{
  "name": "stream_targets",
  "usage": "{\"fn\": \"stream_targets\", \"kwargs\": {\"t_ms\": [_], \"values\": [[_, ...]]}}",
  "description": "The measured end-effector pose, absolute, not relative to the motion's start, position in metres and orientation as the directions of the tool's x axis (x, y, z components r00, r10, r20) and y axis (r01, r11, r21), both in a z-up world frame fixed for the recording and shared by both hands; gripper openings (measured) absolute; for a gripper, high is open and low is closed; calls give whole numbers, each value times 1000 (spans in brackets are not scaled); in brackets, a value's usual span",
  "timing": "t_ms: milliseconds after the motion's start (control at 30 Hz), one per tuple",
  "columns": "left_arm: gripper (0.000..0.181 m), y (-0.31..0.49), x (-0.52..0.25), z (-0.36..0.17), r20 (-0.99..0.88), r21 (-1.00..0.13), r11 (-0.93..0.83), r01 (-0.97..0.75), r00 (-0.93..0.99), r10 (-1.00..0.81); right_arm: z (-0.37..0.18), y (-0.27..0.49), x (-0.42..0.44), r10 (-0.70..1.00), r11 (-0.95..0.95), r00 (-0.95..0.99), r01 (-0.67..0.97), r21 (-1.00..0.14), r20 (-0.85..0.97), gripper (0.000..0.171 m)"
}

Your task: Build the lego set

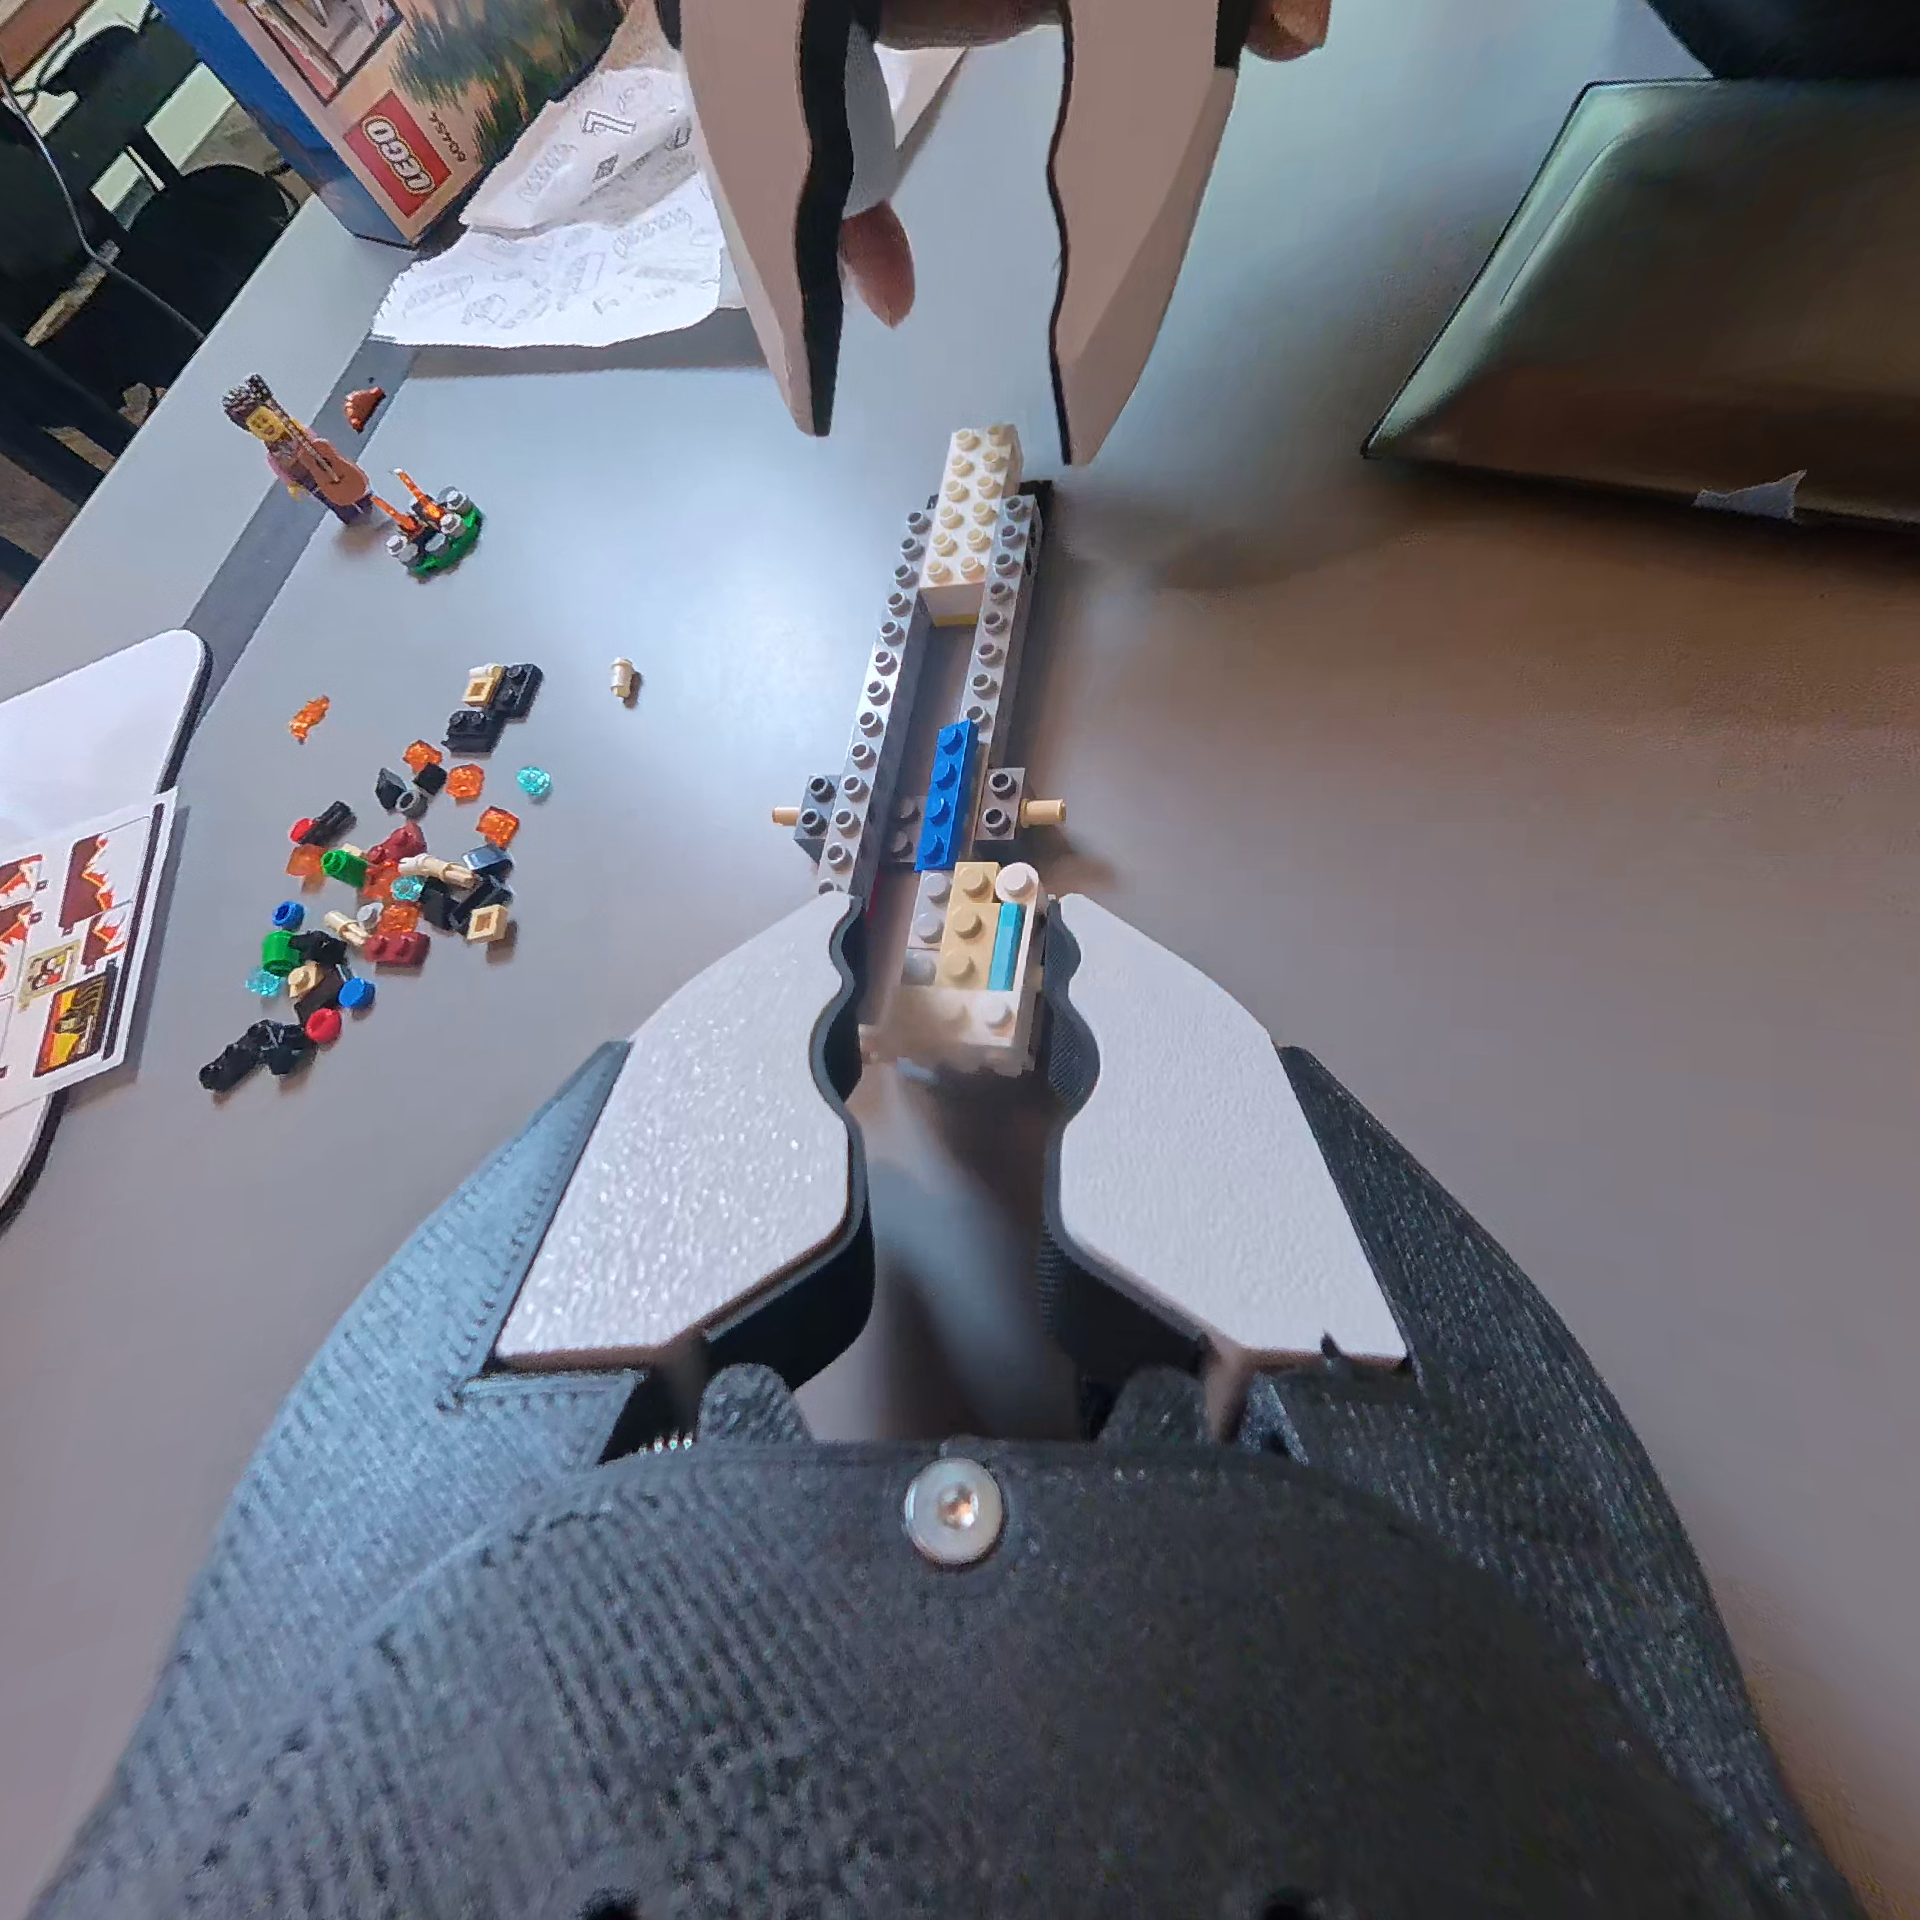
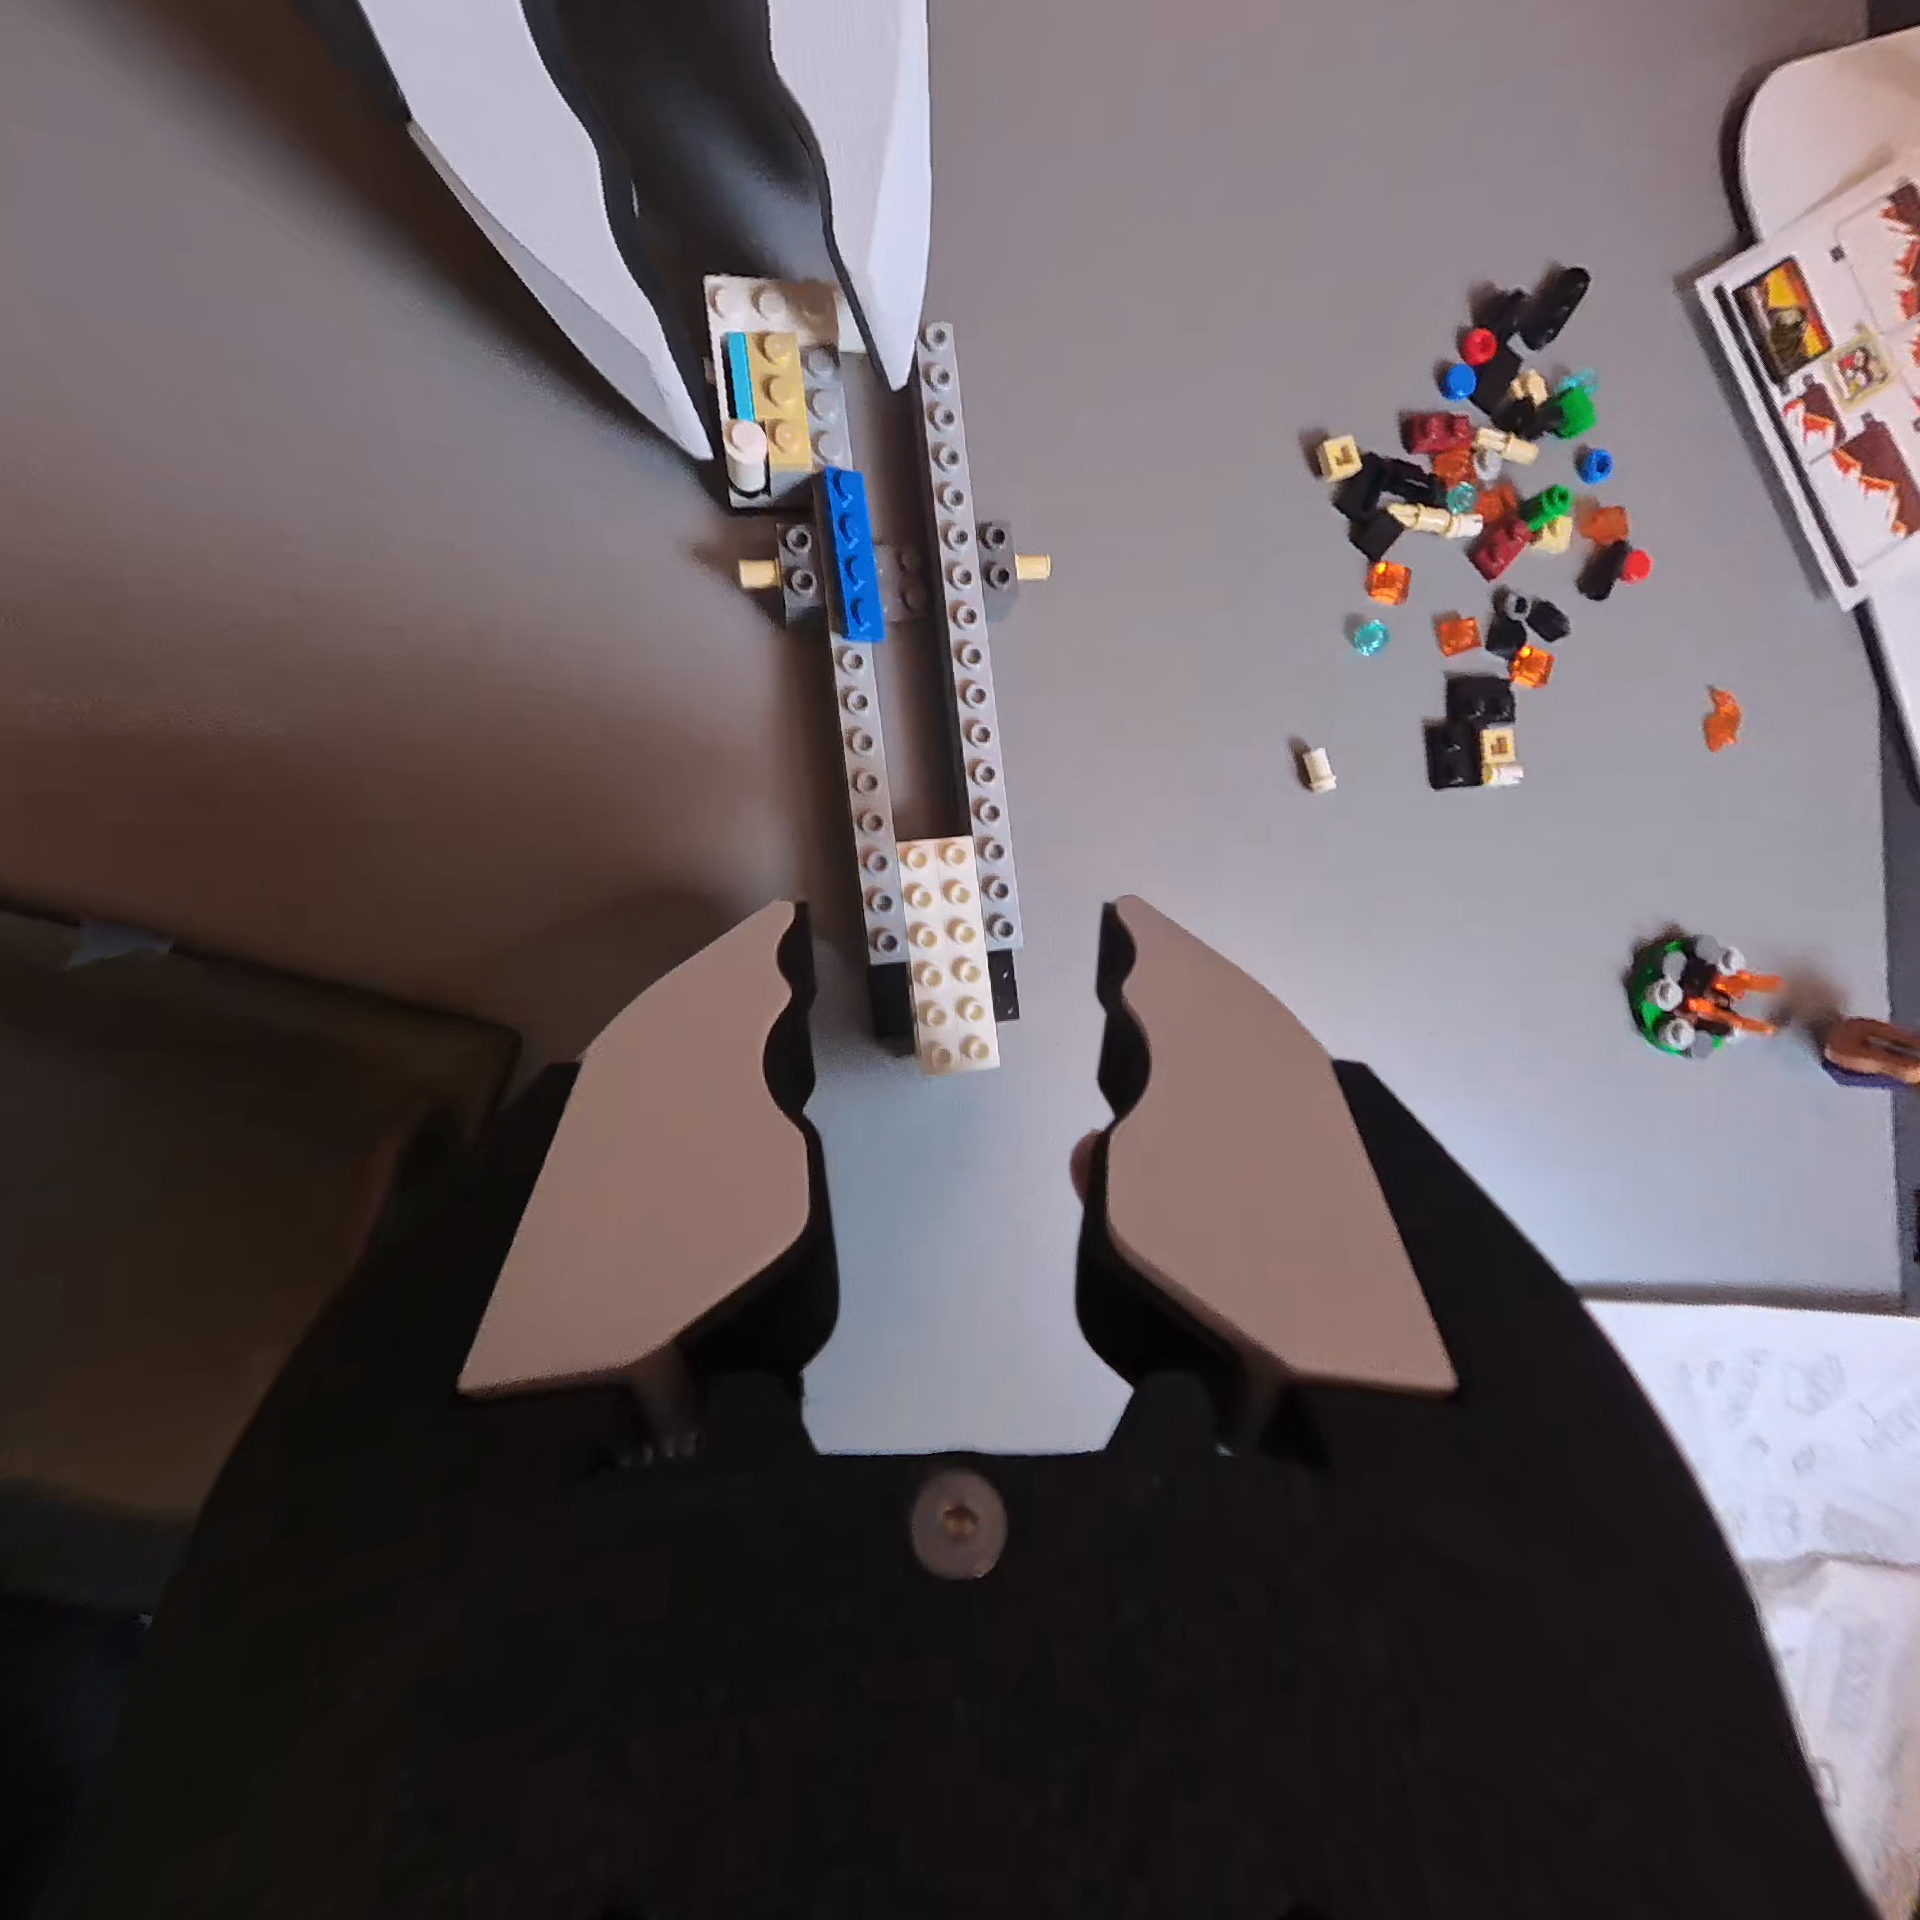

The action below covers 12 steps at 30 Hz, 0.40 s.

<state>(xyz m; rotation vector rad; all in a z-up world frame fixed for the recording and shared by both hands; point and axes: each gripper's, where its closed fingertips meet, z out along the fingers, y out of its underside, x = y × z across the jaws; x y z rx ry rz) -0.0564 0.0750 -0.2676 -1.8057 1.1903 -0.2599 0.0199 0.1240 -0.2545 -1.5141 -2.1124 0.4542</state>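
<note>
A long, narrow lego build (image 1: 940, 717) is lying flat on the grey counter (image 1: 1351, 831), its long axis running between the two grippers. The left gripper (image 1: 951, 925) is clenching its tan-and-white end. The right gripper (image 2: 956, 914) is hovering released over the cream-brick end.

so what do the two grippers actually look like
Both match: the left gripper and the right gripper have a black, ribbed 3D-printed body, two pale grey textured fingers tapering to points, wavy black pads on the inner edges, and a silver screw at centre.
</note>
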Motion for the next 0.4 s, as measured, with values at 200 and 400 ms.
{"fn": "stream_targets", "kwargs": {"t_ms": [200, 400], "values": [[33, 75, -59, -266, -296, -785, -104, -611, 517, -803, -280, 126, 33, 965, 261, -217, 810, -526, 146, 60], [33, 76, -60, -265, -300, -786, -102, -609, 521, -799, -282, 125, 23, 969, 241, -227, 793, -559, 95, 55]]}}
